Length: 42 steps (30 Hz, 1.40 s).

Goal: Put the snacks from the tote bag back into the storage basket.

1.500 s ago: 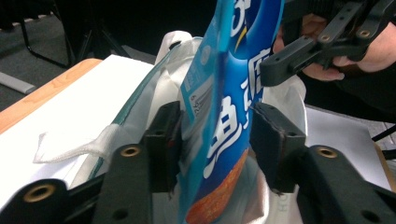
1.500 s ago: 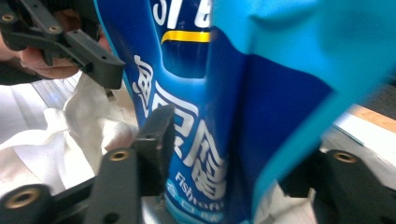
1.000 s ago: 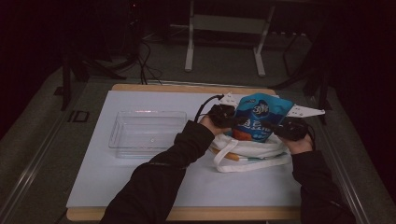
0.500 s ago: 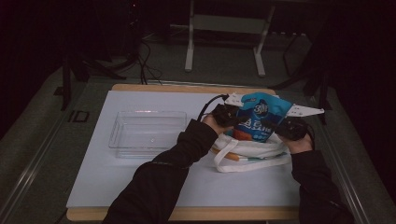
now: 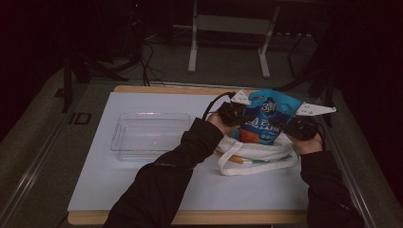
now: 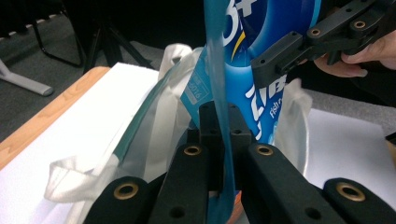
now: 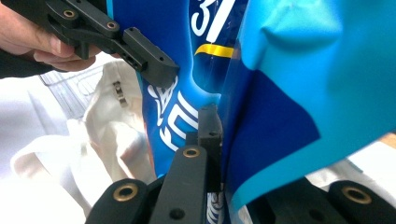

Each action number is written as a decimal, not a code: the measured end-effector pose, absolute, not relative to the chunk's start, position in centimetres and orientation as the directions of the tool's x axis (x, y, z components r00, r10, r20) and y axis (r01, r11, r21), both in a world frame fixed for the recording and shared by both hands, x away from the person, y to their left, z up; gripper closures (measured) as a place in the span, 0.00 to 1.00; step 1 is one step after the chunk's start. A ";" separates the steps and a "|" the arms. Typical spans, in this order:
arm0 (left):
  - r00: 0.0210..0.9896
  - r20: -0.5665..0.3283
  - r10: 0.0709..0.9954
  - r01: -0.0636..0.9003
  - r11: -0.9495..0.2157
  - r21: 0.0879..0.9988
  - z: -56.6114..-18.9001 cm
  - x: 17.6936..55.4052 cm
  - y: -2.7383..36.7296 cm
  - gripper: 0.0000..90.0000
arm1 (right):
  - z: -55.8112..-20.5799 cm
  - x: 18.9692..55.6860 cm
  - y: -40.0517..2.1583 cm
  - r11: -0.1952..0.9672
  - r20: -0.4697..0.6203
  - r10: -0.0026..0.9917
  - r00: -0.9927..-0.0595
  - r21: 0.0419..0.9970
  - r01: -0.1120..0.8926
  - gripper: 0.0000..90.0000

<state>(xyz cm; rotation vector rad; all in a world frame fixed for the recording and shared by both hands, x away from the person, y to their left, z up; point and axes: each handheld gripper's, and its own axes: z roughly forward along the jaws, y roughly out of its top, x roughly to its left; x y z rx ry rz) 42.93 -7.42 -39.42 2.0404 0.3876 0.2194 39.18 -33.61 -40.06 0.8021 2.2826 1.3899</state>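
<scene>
Progress looks to be at the midpoint: the blue snack bag point(image 5: 267, 122) stands upright, its lower part still down in the mouth of the white tote bag point(image 5: 256, 154) at the right of the worktop point(image 5: 142, 185). Both grippers have just been closing on it. The left gripper point(image 6: 219, 135) has its jaws clamped on 1 side edge of the snack bag, the thin blue film running straight up between them in the left gripper view. The right gripper point(image 7: 212, 135) pinches the opposite edge in the same way, with the film folded over its far jaw.

Judging from that, the grasp is done, and the bag is not yet free of the tote. Whether it is meant to come out or go further in cannot be told. If out, the clear plastic tray point(image 5: 149, 135), standing empty well to the left, seems the likely place for it. An orange-tipped item point(image 5: 233, 159) lies at the tote's edge, untouched.
</scene>
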 end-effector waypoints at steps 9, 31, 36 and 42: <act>0.937 0.001 0.349 0.162 -0.437 0.885 -37.4 42.6 -7.4 1.00 | -37.9 38.5 -33.7 0.360 -0.025 0.629 -0.777 0.895 0.262 0.98; 0.931 0.060 0.361 0.104 -0.418 0.902 -31.5 41.4 -5.6 1.00 | -32.2 37.6 -32.2 0.364 -0.097 0.615 -0.783 0.915 0.172 0.98; 0.927 0.058 0.371 0.108 -0.412 0.905 -30.8 41.1 -4.6 1.00 | -31.3 37.6 -31.4 0.374 -0.105 0.601 -0.792 0.913 0.163 0.98; 0.922 0.053 0.383 0.115 -0.403 0.908 -30.1 40.7 -3.2 1.00 | -30.5 37.6 -30.2 0.381 -0.112 0.585 -0.803 0.913 0.150 0.98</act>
